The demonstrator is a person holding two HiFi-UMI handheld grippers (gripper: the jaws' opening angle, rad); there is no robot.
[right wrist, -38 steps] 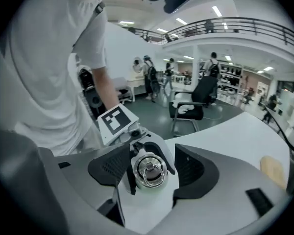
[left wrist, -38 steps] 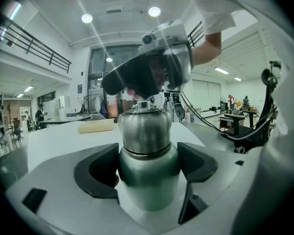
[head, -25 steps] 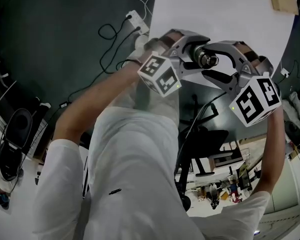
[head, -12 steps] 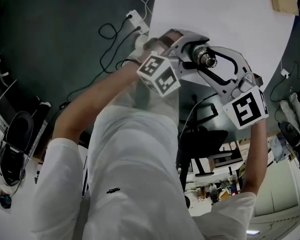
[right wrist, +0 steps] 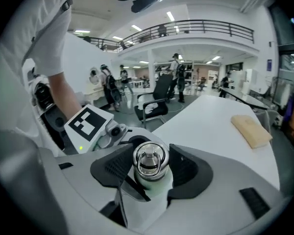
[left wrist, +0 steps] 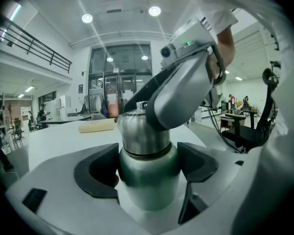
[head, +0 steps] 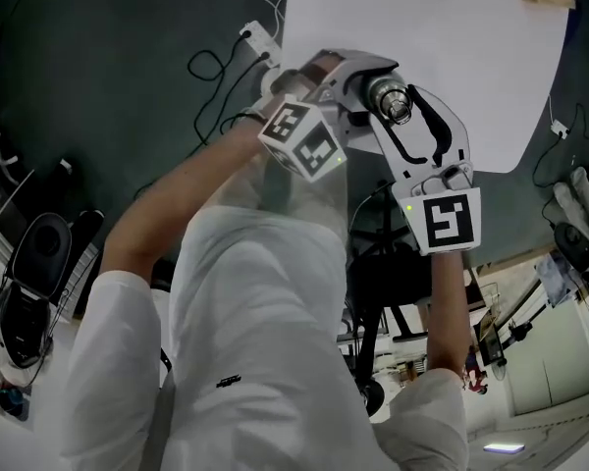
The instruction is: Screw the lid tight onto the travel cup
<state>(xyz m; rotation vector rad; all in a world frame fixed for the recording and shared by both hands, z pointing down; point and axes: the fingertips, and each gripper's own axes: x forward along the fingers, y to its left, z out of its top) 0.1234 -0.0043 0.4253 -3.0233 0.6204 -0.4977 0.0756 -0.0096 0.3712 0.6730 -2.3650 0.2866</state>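
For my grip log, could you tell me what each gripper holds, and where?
The left gripper clamps the green metal travel cup by its body; the right gripper grips its silver ring-topped lid by the sides.

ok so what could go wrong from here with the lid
1. The lid is smooth, rounded metal gripped between the pads of the right claw, so it may slip rather than turn.
2. The left claw holds the glossy travel cup by its sides only, so the cup could spin along with the lid instead of tightening.
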